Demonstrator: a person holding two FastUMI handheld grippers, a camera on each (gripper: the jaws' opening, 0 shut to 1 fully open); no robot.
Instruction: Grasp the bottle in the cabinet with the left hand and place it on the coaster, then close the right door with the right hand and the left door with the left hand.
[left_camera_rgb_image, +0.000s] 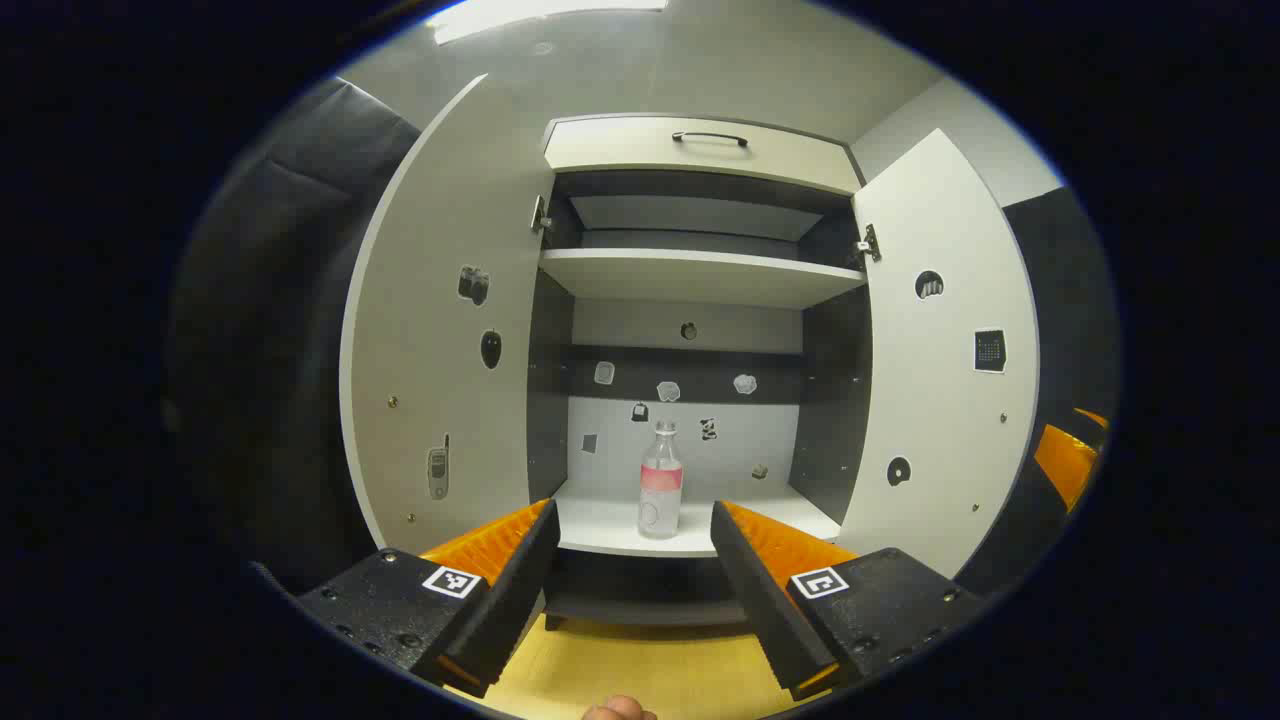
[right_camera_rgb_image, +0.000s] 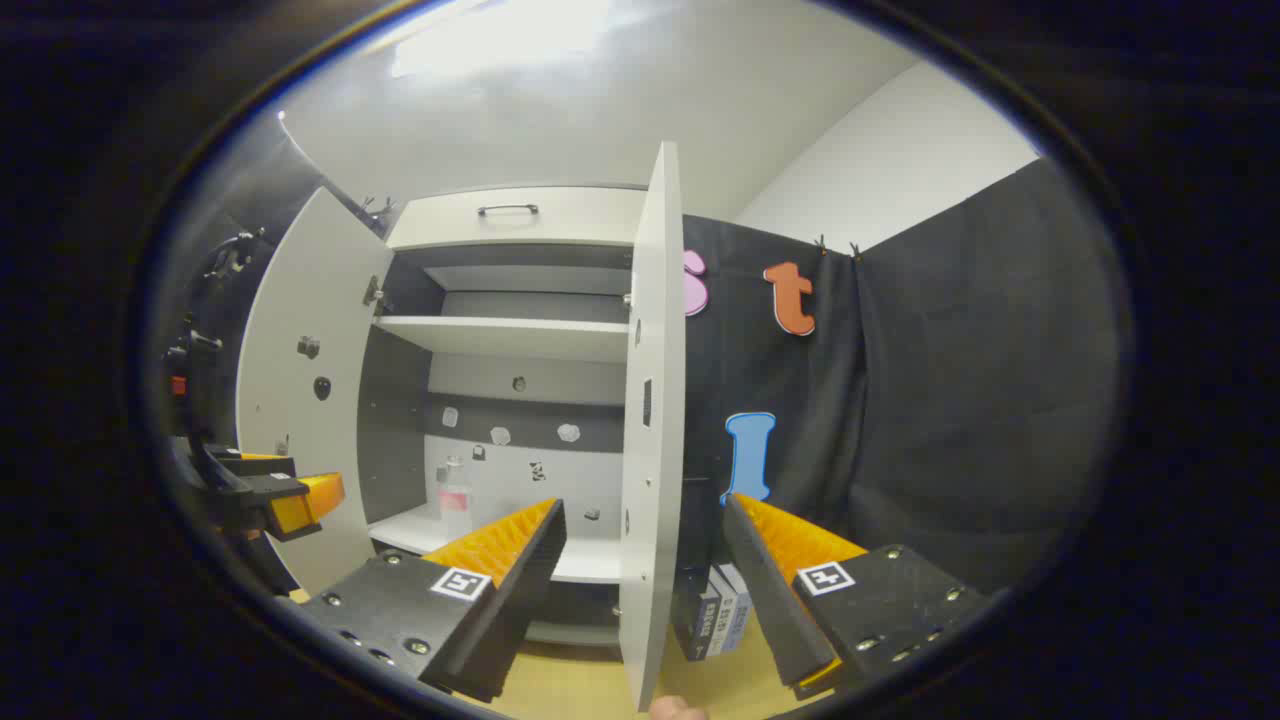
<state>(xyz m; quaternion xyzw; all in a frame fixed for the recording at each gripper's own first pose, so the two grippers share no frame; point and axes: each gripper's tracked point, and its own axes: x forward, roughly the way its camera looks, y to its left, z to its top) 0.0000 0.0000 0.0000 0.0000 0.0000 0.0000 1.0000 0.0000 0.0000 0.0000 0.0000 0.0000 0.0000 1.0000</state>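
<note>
Cabinet (left_camera_rgb_image: 700, 140) stands with both doors swung wide. Left door (left_camera_rgb_image: 440, 330) and right door (left_camera_rgb_image: 940, 360) each carry a few small stickers on their inner faces. In the left gripper view the bottle (left_camera_rgb_image: 661, 480) stands upright on the lower shelf (left_camera_rgb_image: 600, 525), about midway between the shelf's side edges and toward its front edge, well forward of the back panel. It is clear, with a pale cap and a pinkish band around the middle. The left gripper (left_camera_rgb_image: 635, 545) faces the cabinet opening with its two fingers spread wide apart, nothing between them; the bottle shows in the gap but farther off, on the shelf, not touched by either finger. An upper shelf (left_camera_rgb_image: 700, 275) sits above, and a drawer front with a dark handle (left_camera_rgb_image: 710, 137) caps the cabinet. Small stickers dot the back panel (left_camera_rgb_image: 680, 440). In the right gripper view the right gripper (right_camera_rgb_image: 645, 545) also has its fingers spread apart and grips nothing; the right door is seen edge-on, its front edge falling in the gap between the fingers, contact not resolvable. A few books or boxes (right_camera_rgb_image: 712, 620) stand on the yellowish floor surface (left_camera_rgb_image: 640, 670) just beyond that door's lower edge. The left gripper shows at the left rim of this view, before the left door.
</note>
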